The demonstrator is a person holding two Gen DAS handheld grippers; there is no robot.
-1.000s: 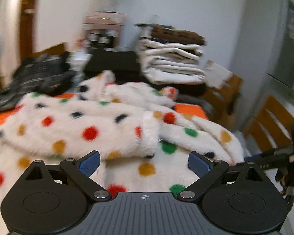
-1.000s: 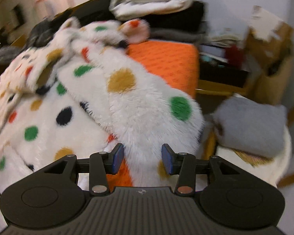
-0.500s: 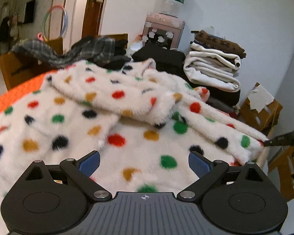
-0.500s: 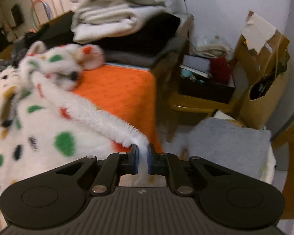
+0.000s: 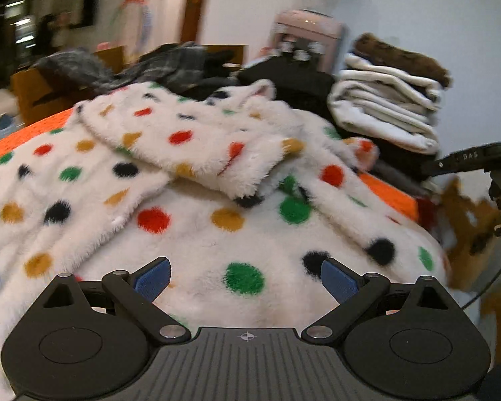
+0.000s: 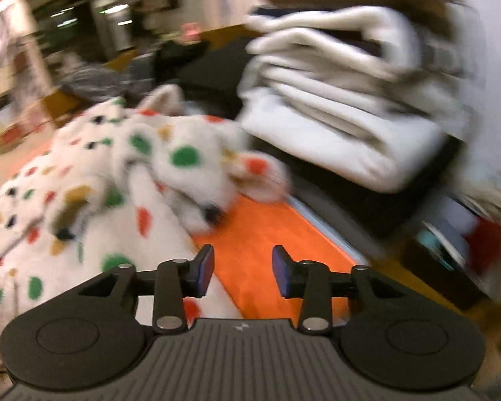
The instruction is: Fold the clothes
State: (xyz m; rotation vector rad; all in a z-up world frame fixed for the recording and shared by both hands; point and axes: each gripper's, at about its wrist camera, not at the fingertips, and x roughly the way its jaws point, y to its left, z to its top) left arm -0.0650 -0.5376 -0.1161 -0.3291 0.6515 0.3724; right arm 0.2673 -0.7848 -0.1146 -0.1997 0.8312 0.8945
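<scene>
A white fleece garment with coloured polka dots (image 5: 190, 200) lies spread over the orange table cover (image 5: 26, 133), one sleeve folded across its body. My left gripper (image 5: 245, 280) hovers wide open over the garment's near hem, nothing between its blue pads. In the right wrist view the same garment (image 6: 93, 187) fills the left side. My right gripper (image 6: 243, 269) stands open above the bare orange cover (image 6: 274, 234), just right of the fleece edge, holding nothing. The other gripper's black frame (image 5: 477, 160) shows at the right edge of the left wrist view.
A stack of folded white and brown clothes (image 6: 344, 100) sits on dark fabric behind the table. A heap of dark plaid clothes (image 5: 143, 63) lies at the far side. A water dispenser (image 5: 310, 33) stands by the wall. Cardboard boxes (image 5: 471, 220) stand to the right.
My right gripper was shut on the garment's edge half a second ago; it has opened, let go and swung toward the folded stack. The left gripper stayed open and shifted slightly over the garment.
</scene>
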